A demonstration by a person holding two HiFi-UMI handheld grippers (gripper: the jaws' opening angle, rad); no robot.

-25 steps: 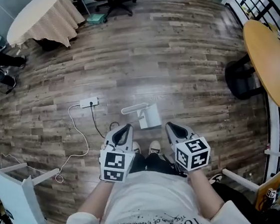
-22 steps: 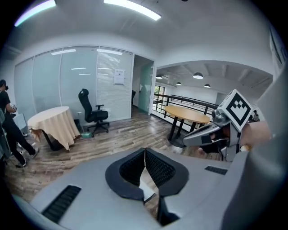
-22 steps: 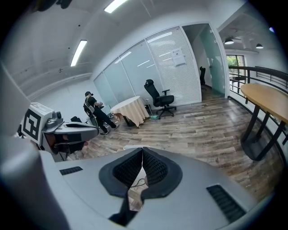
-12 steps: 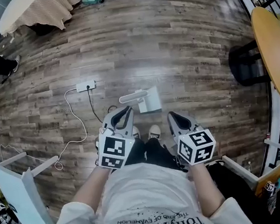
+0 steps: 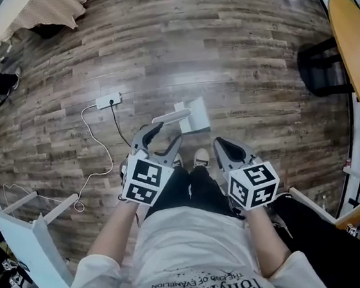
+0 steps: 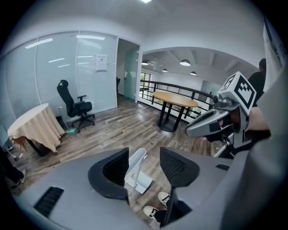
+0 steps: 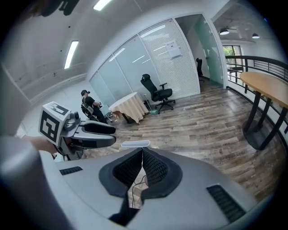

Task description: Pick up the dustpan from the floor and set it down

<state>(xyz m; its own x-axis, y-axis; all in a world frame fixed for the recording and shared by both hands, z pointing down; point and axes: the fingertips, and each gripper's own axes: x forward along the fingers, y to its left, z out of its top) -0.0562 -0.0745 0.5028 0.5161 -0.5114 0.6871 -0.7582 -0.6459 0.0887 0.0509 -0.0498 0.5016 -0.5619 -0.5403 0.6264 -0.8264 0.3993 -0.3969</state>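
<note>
Just short of the dustpan (image 5: 194, 116), the left claw (image 5: 169, 132) has just been opening, nothing within yet; right claw (image 5: 222, 147) pinched together, empty. Reaching step; next, straddle the handle (image 5: 170, 116), then squeeze.

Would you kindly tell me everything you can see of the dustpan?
The dustpan is white, plastic-looking: a small scoop with a long upright handle topped by a flat grip. It stands on the wooden floor just ahead of the person's shoes. Only the floor touches it; the left claw, whose empty jaws have just been opening, is aimed at the handle.
</note>
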